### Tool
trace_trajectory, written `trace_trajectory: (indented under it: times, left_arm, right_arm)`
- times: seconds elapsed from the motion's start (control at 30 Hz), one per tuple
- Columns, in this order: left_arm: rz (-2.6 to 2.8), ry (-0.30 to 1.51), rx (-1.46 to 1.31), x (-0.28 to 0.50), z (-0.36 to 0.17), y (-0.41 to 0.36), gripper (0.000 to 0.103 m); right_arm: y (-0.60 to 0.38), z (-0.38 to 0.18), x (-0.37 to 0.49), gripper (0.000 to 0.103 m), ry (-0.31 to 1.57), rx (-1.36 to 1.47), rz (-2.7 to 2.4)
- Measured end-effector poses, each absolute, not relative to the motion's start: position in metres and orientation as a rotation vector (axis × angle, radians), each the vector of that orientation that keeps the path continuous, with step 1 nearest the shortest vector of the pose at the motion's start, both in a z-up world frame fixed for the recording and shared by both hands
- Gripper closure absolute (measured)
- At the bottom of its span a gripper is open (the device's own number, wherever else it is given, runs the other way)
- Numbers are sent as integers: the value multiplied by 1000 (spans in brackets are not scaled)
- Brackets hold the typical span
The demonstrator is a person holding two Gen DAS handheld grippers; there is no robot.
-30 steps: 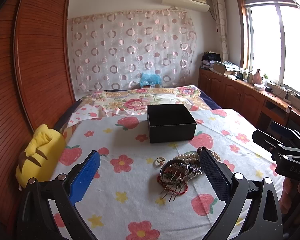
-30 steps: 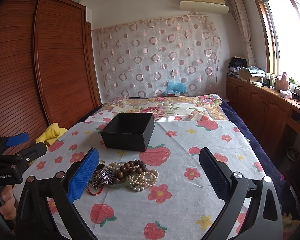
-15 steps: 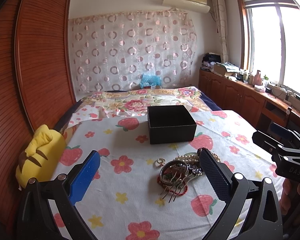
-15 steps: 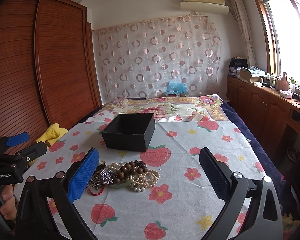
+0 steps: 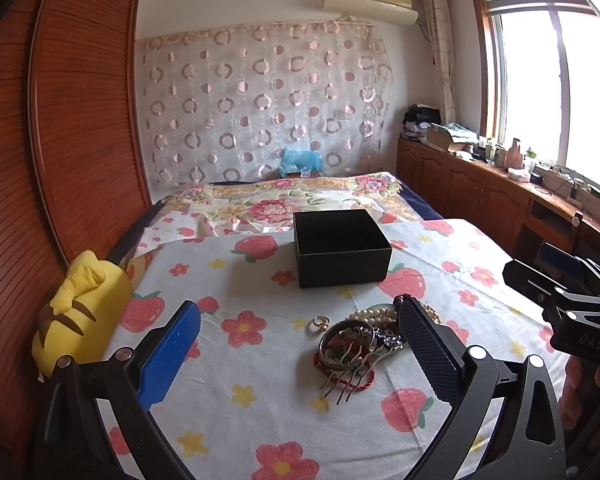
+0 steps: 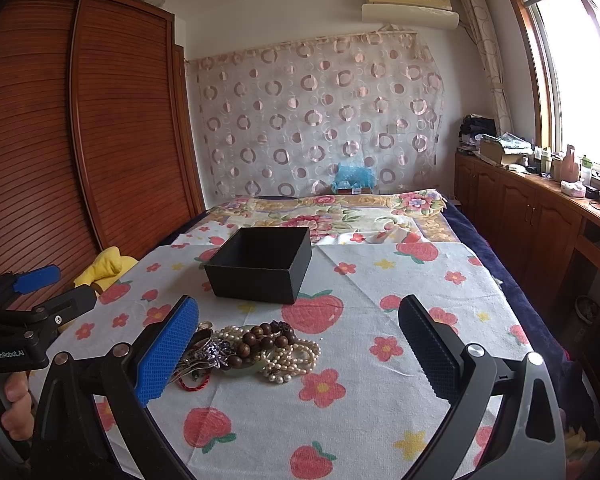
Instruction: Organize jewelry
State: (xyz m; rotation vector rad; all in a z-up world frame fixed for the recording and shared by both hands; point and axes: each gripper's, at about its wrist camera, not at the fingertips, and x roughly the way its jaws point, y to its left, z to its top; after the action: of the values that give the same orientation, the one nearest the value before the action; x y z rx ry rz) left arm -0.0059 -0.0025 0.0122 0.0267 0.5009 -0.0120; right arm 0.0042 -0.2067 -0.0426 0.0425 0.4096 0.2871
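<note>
An open black box (image 5: 342, 253) stands on the strawberry-print cloth (image 5: 260, 360), also in the right wrist view (image 6: 262, 264). A pile of jewelry (image 5: 360, 344) lies in front of it: a silver bangle, hair comb, red cord, pearl strands and a small ring (image 5: 321, 322). In the right wrist view the pile (image 6: 256, 350) shows brown wooden beads and pearls. My left gripper (image 5: 300, 356) is open and empty, just short of the pile. My right gripper (image 6: 300, 352) is open and empty, with the pile by its left finger (image 6: 168, 350).
A yellow plush toy (image 5: 76, 312) lies at the cloth's left edge beside the wooden wardrobe (image 5: 40, 140). A flowered bed (image 5: 284, 200) extends behind the box. Wooden cabinets (image 5: 500, 200) run under the window at right. The right-hand gripper body (image 5: 568, 304) shows at right.
Both views have tilted slightly; the pile and box sit a little lower and closer in frame. Nothing was taken hold of; both grippers stay open.
</note>
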Motion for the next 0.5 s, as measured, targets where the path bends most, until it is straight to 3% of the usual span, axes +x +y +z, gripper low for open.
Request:
trace_trajectory:
  times: [0.5]
  left_arm:
    - [-11, 499, 27, -6, 11, -3, 6]
  right_arm:
    - [-207, -42, 5, 2, 408, 44, 287]
